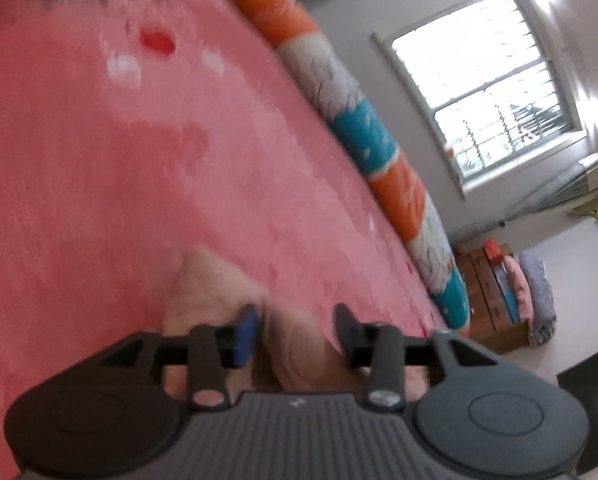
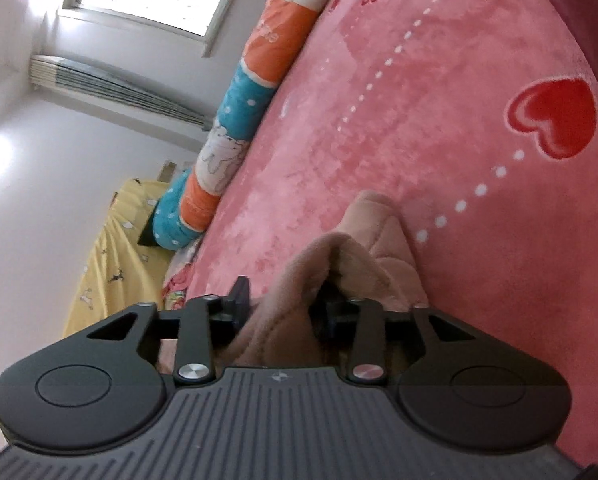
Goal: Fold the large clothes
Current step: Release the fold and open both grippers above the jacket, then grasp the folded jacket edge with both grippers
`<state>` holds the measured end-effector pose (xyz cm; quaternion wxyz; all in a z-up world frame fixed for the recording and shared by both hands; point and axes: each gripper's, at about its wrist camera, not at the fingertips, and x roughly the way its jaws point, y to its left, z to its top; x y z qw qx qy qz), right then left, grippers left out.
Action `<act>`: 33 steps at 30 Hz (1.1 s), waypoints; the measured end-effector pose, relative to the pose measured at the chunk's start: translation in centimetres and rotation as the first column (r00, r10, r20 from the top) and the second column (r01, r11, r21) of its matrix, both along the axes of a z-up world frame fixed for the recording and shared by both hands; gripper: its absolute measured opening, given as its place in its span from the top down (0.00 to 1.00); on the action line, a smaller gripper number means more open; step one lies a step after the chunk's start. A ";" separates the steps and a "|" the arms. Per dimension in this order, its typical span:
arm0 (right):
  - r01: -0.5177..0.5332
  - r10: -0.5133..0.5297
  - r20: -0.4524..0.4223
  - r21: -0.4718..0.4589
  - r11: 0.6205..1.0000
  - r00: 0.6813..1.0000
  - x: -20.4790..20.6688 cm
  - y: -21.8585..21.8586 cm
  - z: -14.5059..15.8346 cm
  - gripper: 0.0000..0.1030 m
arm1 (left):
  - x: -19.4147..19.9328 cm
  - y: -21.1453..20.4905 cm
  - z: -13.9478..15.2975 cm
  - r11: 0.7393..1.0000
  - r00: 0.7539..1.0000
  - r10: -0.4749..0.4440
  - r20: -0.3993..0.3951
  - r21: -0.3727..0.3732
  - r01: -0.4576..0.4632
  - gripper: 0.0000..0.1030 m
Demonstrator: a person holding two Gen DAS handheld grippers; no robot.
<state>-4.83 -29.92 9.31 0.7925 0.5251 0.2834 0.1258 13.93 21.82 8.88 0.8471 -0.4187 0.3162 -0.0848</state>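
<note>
Left gripper [image 1: 297, 330] jaws apart around beige garment [image 1: 219, 292]; right gripper [image 2: 285, 308] likewise; yellow sheet [image 2: 111, 248] right view only.

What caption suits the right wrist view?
Right tongs straddle a fold of beige fleece garment on a pink heart-patterned blanket.

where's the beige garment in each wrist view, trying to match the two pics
Left wrist: the beige garment sits bottom centre, between the left tongs, on the pink blanket.
Right wrist: the garment is lower centre-right, bunched between the right tongs.
Shared landmark: the striped bolster along the blanket's far edge.
</note>
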 end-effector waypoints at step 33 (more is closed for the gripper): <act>0.051 -0.072 -0.072 -0.267 0.962 0.995 -15.1 2.6 -3.0 0.00 | -9.5 -1.6 -6.1 0.950 0.988 -0.141 0.069 0.290 0.116 0.16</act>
